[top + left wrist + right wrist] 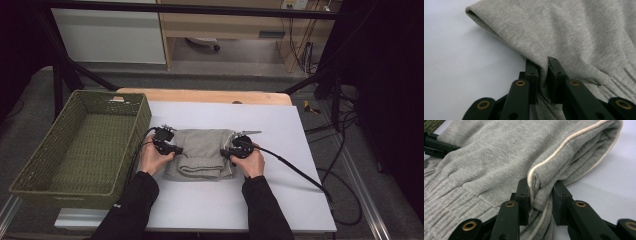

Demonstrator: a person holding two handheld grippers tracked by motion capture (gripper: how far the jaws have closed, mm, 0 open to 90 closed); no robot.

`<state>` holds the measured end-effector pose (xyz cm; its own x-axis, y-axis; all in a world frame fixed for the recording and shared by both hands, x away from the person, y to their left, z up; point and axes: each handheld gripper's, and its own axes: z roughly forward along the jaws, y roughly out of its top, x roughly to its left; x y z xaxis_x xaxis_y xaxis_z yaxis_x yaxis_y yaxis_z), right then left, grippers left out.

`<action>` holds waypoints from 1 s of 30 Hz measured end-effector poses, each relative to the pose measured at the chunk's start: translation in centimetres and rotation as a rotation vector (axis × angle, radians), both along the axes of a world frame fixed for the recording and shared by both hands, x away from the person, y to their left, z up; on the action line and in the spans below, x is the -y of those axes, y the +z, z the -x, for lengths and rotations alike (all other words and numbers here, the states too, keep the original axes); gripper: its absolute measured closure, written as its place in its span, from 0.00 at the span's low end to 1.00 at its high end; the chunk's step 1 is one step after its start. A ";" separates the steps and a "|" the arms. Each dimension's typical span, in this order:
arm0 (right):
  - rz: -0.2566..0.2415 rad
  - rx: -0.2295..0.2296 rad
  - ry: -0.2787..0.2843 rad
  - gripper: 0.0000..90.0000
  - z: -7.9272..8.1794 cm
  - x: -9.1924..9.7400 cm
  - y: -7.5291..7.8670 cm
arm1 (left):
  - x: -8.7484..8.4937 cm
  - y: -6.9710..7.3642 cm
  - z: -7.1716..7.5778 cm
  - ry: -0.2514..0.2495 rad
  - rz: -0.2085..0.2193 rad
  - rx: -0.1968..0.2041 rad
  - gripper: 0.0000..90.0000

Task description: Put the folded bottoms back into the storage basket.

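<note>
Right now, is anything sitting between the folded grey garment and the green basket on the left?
Nothing visible does. The left gripper and hand hold the grey garment on the side facing the basket; only white table lies between.

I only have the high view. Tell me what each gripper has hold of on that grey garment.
Observer: In the left gripper view, the left gripper pinches a plain folded edge of the grey garment.
Operator: Now the right one.
Observer: The right gripper straddles an edge with cream piping; its jaws look wider apart.
Operator: Say whether any cuff or waistband is near.
Observer: Yes, a ribbed band lies beside the right gripper's jaws, on their left in its view.
</note>
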<state>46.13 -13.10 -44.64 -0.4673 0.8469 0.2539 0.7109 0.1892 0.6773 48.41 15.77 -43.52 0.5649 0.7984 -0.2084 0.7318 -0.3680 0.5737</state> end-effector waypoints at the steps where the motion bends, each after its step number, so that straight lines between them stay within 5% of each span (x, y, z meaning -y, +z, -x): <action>1: 0.000 0.002 0.004 0.80 0.0 0.0 0.0 | 0.0 0.1 0.0 0.001 0.003 -0.004 0.90; 30: -0.032 0.048 0.013 0.82 1.0 0.7 1.9 | 0.4 3.4 1.2 -0.034 0.018 0.035 0.92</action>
<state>45.16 -13.77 -42.73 -0.4902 0.8326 0.2577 0.6755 0.1761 0.7160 47.21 15.39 -40.11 0.5987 0.7750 -0.2023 0.6986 -0.3817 0.6052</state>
